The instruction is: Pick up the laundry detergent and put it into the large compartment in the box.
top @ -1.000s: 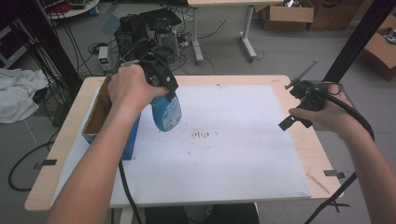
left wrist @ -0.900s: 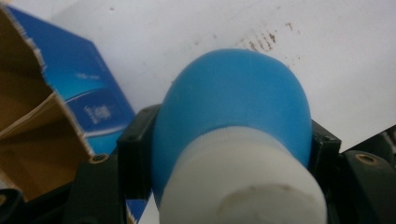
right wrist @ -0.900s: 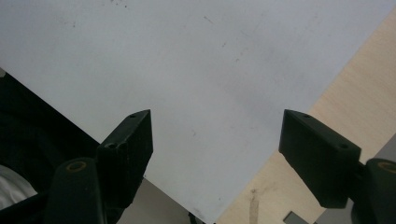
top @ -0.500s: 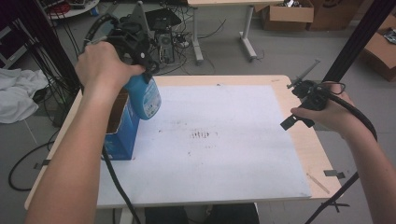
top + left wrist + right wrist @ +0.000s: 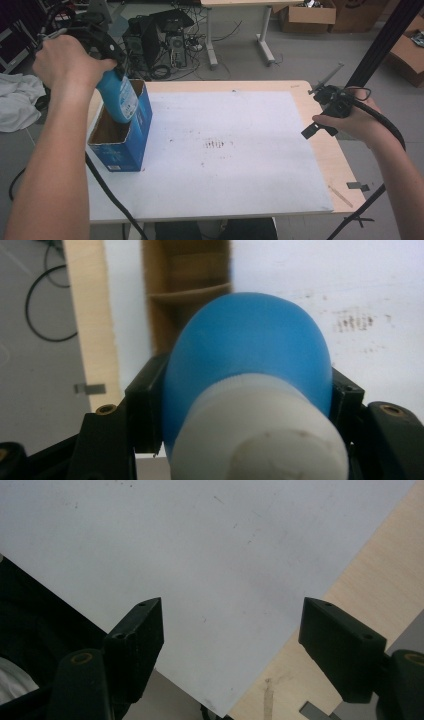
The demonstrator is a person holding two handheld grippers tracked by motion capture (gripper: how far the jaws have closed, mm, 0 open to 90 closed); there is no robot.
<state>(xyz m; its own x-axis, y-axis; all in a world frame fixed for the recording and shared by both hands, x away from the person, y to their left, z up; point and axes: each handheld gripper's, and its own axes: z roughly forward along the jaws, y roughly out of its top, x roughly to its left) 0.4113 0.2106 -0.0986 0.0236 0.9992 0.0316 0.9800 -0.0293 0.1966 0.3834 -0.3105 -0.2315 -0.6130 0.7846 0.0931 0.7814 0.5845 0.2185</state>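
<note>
A blue bottle [image 5: 120,101] with a white cap hangs neck-up over the open top of a blue cardboard box [image 5: 125,150] at the table's left side. My left gripper [image 5: 111,65] is shut on its upper part. In the left gripper view the black jaws press both sides of the blue bottle [image 5: 250,350], and the box's brown inside [image 5: 185,275] lies beyond it. My right gripper [image 5: 320,112] hovers over the right edge of the table, open. In the right gripper view its jaws [image 5: 232,635] stand wide with nothing between them.
A white sheet [image 5: 225,115] covers most of the wooden table [image 5: 325,155], with dark smudges [image 5: 215,145] at its middle. Computer towers and cables [image 5: 160,40] sit on the floor behind. A black pole [image 5: 380,50] rises at the right, and a white cloth [image 5: 15,100] lies at the left.
My left hand carried the blue bottle left and upward, from over the sheet to above the box's opening. The right hand kept still.
</note>
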